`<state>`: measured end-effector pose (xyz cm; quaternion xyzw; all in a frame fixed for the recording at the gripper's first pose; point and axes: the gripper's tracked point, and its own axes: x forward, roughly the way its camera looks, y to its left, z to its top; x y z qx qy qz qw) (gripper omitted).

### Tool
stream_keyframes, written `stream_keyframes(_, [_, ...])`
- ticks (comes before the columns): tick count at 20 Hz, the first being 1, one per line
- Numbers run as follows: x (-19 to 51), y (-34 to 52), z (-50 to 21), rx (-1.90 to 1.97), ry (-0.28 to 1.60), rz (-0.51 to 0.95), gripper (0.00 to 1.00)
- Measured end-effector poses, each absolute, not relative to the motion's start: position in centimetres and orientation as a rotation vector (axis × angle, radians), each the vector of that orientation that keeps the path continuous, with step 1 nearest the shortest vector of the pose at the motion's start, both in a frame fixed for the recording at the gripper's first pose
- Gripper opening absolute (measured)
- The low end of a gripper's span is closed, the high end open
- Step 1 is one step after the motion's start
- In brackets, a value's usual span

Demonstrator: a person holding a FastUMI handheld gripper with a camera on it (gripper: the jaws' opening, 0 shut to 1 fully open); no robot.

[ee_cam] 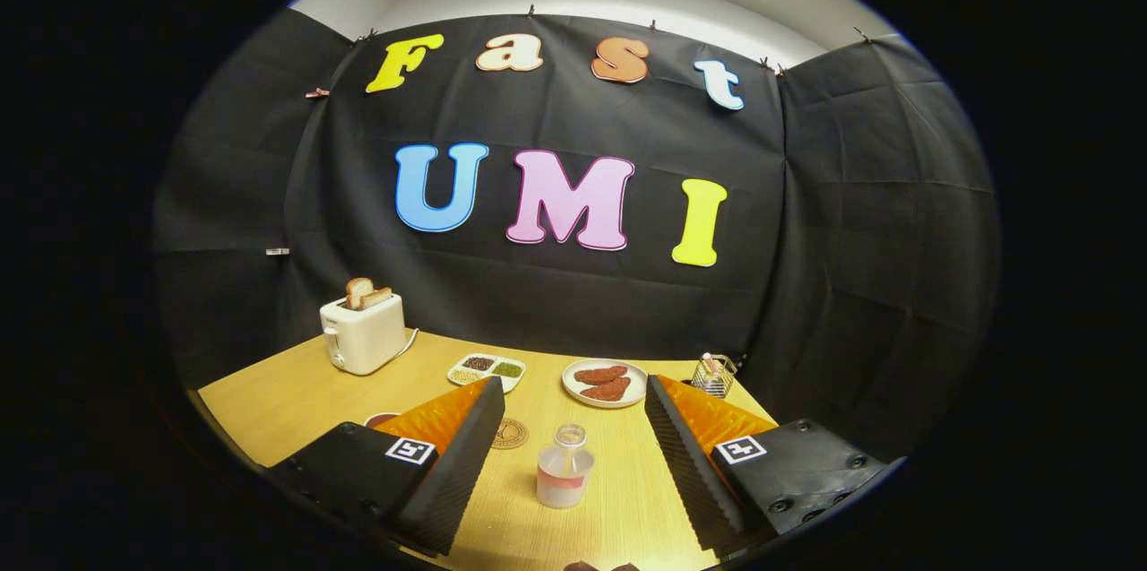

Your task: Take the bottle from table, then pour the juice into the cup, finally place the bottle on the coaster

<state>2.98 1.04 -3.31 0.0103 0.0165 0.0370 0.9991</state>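
A small clear bottle point(564, 469) with a pale pink band stands upright on the wooden table point(296, 396), between my two fingers and a little ahead of them. My gripper point(570, 392) is open wide, with both fingers apart from the bottle. A round brown coaster point(510, 434) lies flat just left of the bottle, beside the left finger point(466, 450). A dark reddish rim, perhaps the cup point(381, 419), peeks out behind the left finger, mostly hidden.
A white toaster point(363, 333) with bread slices stands at the back left. A divided white dish point(487, 370) of seeds and a white plate point(605, 383) with two reddish pieces lie mid-table. A small wire basket point(714, 376) sits at the back right.
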Motion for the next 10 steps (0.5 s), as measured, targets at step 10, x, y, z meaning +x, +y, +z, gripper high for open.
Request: stream_keyframes(10, [6.2, 2.0, -9.6, 0.033, 0.095, 0.153, 0.97])
